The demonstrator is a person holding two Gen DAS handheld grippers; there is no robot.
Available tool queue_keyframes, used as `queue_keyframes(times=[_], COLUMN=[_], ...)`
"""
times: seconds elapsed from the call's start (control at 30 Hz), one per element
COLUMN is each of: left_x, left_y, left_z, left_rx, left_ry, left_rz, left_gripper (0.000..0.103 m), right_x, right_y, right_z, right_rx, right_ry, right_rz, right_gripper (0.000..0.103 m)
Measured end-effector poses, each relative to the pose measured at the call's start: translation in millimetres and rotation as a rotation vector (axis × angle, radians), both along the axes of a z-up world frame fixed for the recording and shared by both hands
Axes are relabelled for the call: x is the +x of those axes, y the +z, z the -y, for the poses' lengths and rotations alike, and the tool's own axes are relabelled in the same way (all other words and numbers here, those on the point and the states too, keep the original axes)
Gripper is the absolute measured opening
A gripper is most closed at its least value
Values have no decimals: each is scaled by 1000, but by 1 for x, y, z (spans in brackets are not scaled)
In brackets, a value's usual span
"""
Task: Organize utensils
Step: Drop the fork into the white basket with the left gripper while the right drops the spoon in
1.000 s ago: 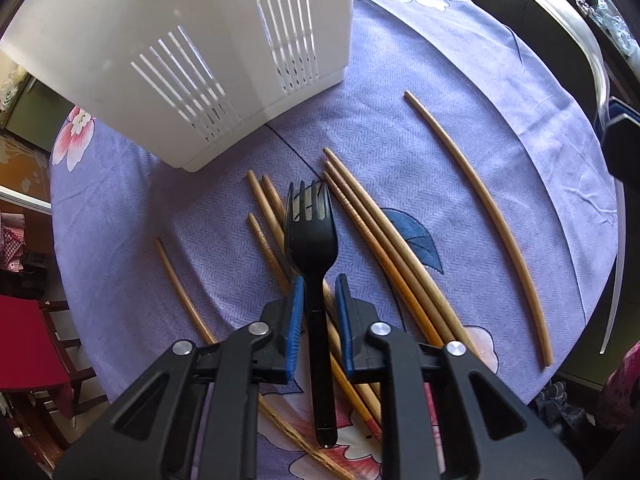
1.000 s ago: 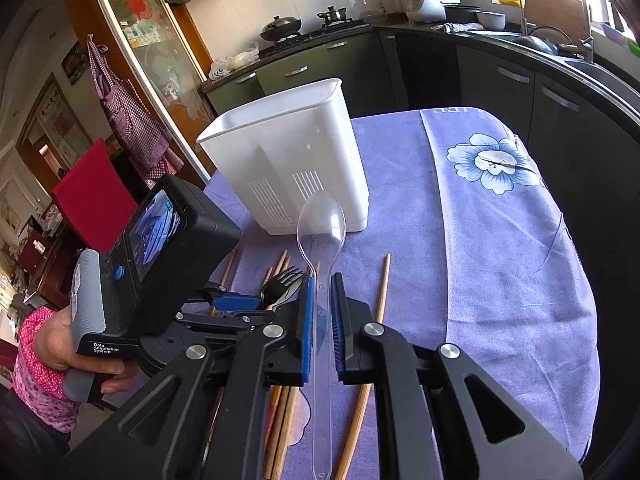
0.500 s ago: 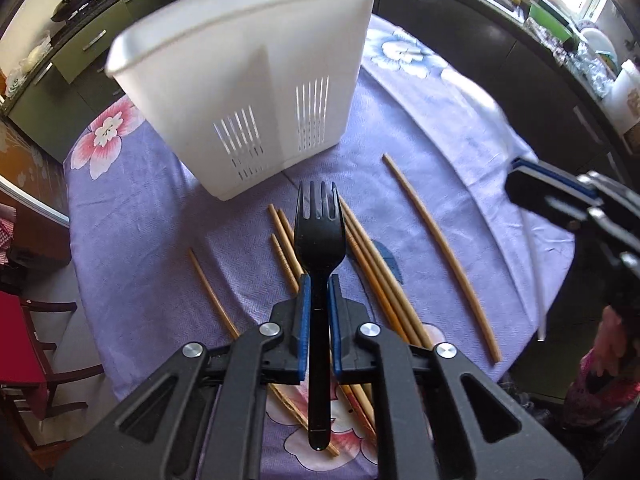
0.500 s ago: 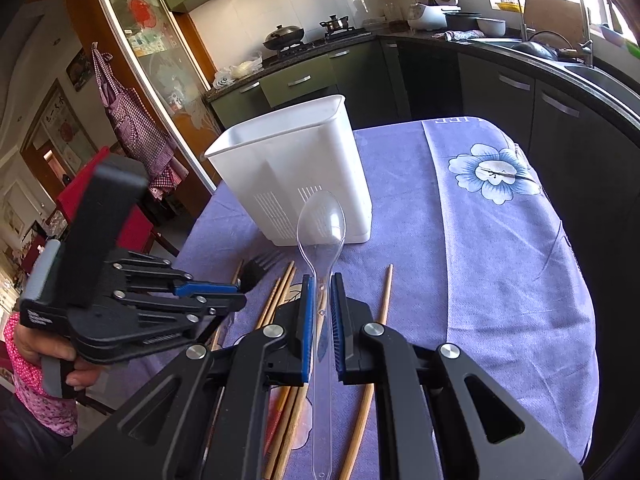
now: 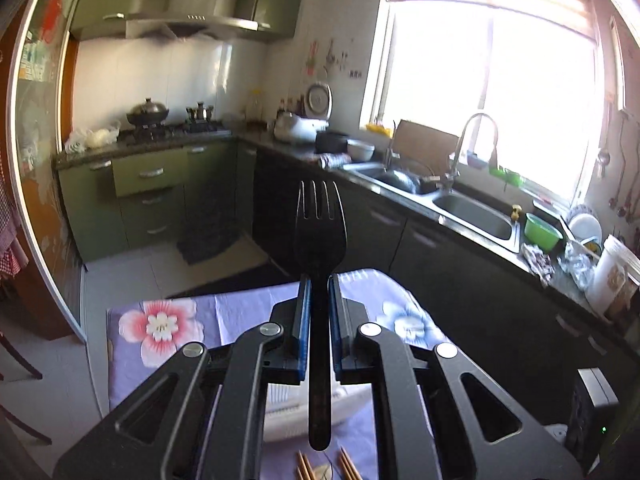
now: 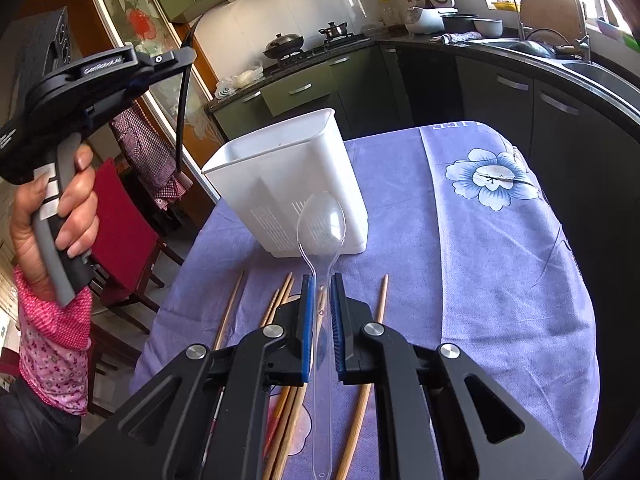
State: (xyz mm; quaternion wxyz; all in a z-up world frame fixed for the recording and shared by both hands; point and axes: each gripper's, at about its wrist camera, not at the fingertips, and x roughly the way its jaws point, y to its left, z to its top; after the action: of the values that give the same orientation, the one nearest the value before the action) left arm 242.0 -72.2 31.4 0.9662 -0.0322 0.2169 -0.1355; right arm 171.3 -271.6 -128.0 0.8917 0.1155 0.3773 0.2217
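Note:
My left gripper (image 5: 319, 286) is shut on a black plastic fork (image 5: 320, 220), tines up. In the right wrist view the left gripper (image 6: 182, 56) is raised high at the upper left, with the fork (image 6: 182, 108) hanging handle-down above and left of the white utensil caddy (image 6: 288, 184). My right gripper (image 6: 320, 284) is shut on a clear plastic spoon (image 6: 321, 232), bowl forward, just in front of the caddy. Several wooden chopsticks (image 6: 362, 380) lie on the purple tablecloth (image 6: 500, 280) under it.
A red chair (image 6: 120, 216) stands left of the table. Kitchen counters, a sink (image 5: 472, 212) and a stove (image 5: 172, 128) lie beyond the table's far edge. The caddy top (image 5: 288, 408) shows partly below the left gripper.
My left gripper has lifted the fork off the table and swung upward, now facing the kitchen instead of the table. My right gripper has stayed in place with the spoon.

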Motion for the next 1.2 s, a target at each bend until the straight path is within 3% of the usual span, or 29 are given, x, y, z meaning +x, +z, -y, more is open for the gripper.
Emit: queue_keyframes(times=[0.1,0.2,0.57,0.67,0.73,0.93,1.0,1.07,1.2], left_x=[13,27,37,32,26,-12,-34,-58,-91], left_y=[0,-12,-69,-79,-81,-65,-62,-63,-75], left_z=[-1,0,-1,-3,-7,-33,-43,-50,-55], left_rx=[-7,1,48,53,48,-51,-99,-135,-109], left_ry=[39,71,108,110,114,172,211,252,326], left_rz=[92,122,39,19,18,50,81,130,233], left_gripper=[9,9,9,19,26,29,39,43,43], right_x=[2,3,9,10,10,21,31,41,67], right_y=[0,2,25,35,44,72,86,100,127], right_z=[5,9,9,5,2,-12,-20,-31,-50], right_rx=[11,26,47,43,37,25,19,15,2], right_ry=[1,0,25,31,35,29,30,34,16], right_rz=[0,4,57,79,97,179,216,261,353], right_gripper=[9,9,10,9,9,9,9,9,9])
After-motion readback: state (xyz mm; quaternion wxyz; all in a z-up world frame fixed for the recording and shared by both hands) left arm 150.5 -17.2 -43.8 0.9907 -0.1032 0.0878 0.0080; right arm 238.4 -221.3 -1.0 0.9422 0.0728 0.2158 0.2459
